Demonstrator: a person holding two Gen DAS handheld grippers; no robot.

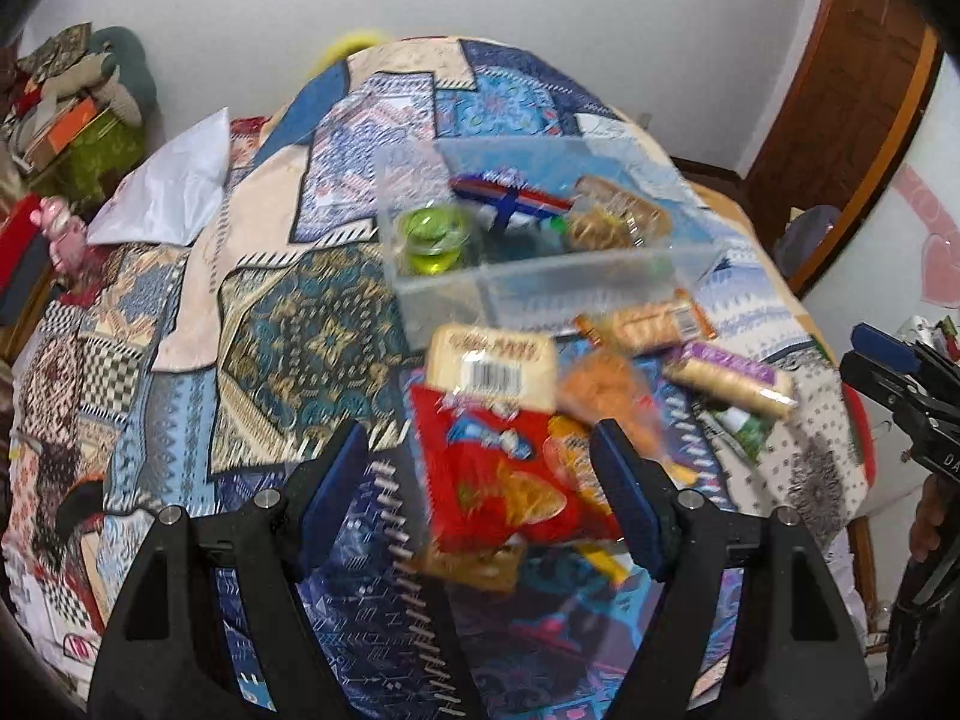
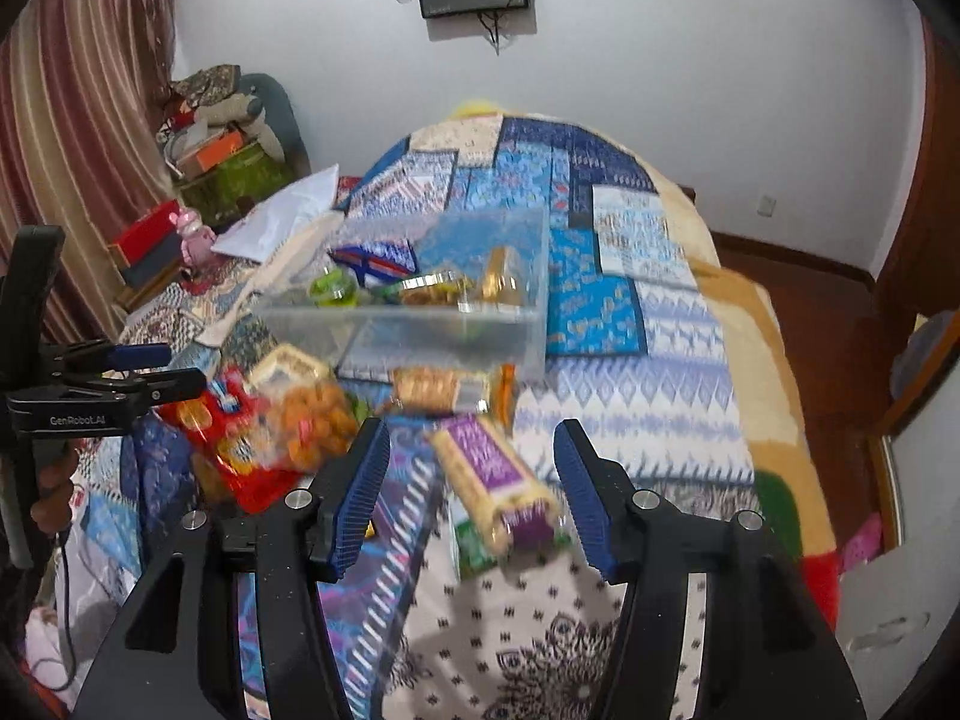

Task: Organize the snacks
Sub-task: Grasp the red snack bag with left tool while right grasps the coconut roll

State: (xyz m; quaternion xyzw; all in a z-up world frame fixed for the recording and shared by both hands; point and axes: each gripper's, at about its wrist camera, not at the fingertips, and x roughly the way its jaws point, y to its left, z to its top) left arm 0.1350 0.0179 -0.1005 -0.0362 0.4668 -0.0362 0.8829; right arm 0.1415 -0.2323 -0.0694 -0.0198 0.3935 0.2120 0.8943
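A clear plastic bin point(image 1: 540, 276) point(image 2: 420, 324) stands on the bed and holds a green jelly cup point(image 1: 429, 234) and other packs. Loose snacks lie in front of it. My left gripper point(image 1: 480, 480) is open above a red chip bag point(image 1: 498, 480), its pads clear of the bag. A cream pack with a barcode point(image 1: 492, 366) and an orange snack bag point(image 1: 600, 390) lie just beyond. My right gripper point(image 2: 471, 480) is open around a purple-labelled biscuit roll point(image 2: 492, 474), without touching it. A green pack point(image 2: 474, 546) lies under the roll. A biscuit pack point(image 2: 438, 387) rests against the bin.
The patchwork quilt point(image 2: 600, 276) covers the whole bed. A white bag point(image 1: 174, 186) lies at the back left, near a pile of boxes and cloth point(image 1: 72, 108). A wooden door point(image 1: 840, 96) and floor are to the right. The bed edge drops off at the right.
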